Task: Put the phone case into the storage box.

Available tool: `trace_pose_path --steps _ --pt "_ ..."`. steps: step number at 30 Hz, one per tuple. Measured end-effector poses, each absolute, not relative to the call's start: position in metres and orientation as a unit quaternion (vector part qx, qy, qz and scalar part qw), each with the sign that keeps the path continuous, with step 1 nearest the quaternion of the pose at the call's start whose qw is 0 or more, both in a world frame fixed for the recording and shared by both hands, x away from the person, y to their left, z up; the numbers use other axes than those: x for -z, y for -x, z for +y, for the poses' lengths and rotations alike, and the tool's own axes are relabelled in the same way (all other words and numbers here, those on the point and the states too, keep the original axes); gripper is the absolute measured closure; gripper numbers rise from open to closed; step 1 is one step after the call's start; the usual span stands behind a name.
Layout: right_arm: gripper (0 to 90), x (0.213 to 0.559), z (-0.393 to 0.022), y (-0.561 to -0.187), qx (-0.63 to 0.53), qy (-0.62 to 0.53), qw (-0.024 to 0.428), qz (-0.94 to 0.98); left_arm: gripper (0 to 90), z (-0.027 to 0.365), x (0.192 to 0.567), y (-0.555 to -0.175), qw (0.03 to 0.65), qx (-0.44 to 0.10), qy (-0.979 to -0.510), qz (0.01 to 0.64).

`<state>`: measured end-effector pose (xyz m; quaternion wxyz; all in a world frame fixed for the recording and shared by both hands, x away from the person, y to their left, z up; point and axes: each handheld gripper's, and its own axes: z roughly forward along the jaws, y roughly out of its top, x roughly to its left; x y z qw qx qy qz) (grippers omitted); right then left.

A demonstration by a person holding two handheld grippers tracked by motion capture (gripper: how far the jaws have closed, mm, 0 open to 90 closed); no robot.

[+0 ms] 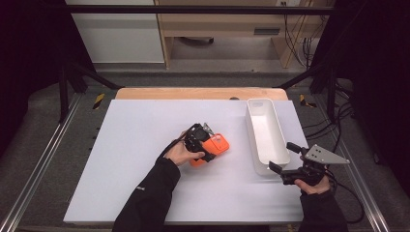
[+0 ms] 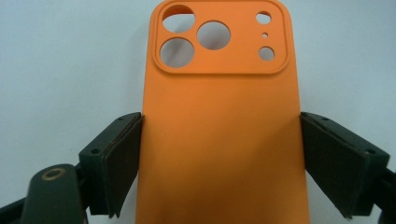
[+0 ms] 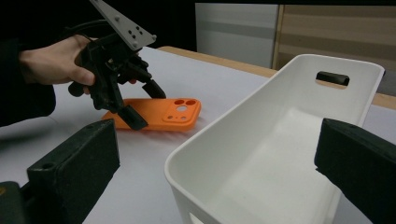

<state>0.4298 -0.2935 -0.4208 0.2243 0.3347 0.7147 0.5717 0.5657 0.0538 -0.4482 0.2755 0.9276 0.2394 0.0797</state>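
Observation:
An orange phone case (image 1: 216, 145) lies flat on the white table sheet, back up, its camera cut-outs at the far end (image 2: 219, 93). My left gripper (image 1: 208, 145) comes down on it from the left, and its two black pads press against the case's long edges (image 2: 219, 158). From the right gripper view the case (image 3: 175, 112) rests on the sheet under that left gripper (image 3: 145, 105), which a hand holds. My right gripper (image 1: 284, 157) stands open at the near end of the white bin (image 1: 267, 133), nothing between its jaws (image 3: 217, 168).
The long white bin (image 3: 224, 116) has a handle slot in its far wall and holds nothing. The white sheet (image 1: 145, 121) covers the table, with a wooden edge (image 1: 193, 93) at the back. Black frame bars and cables stand at both sides.

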Motion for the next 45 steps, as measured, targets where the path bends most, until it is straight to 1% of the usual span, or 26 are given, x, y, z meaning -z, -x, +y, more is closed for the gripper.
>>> trace_pose_path --steps 6,20,45 --pt "0.5 0.421 -0.294 -0.430 -0.571 -0.335 0.225 0.715 15.6 0.060 0.438 -0.560 0.284 -0.090 -0.925 0.236" --pt "0.5 0.421 -0.293 -0.430 -0.570 -0.333 0.225 0.716 15.6 0.078 0.424 -0.547 0.298 -0.096 -0.922 0.228" --pt "0.5 0.422 -0.290 -0.430 -0.564 -0.331 0.225 0.722 15.6 0.113 0.405 -0.507 0.349 -0.108 -0.911 0.193"
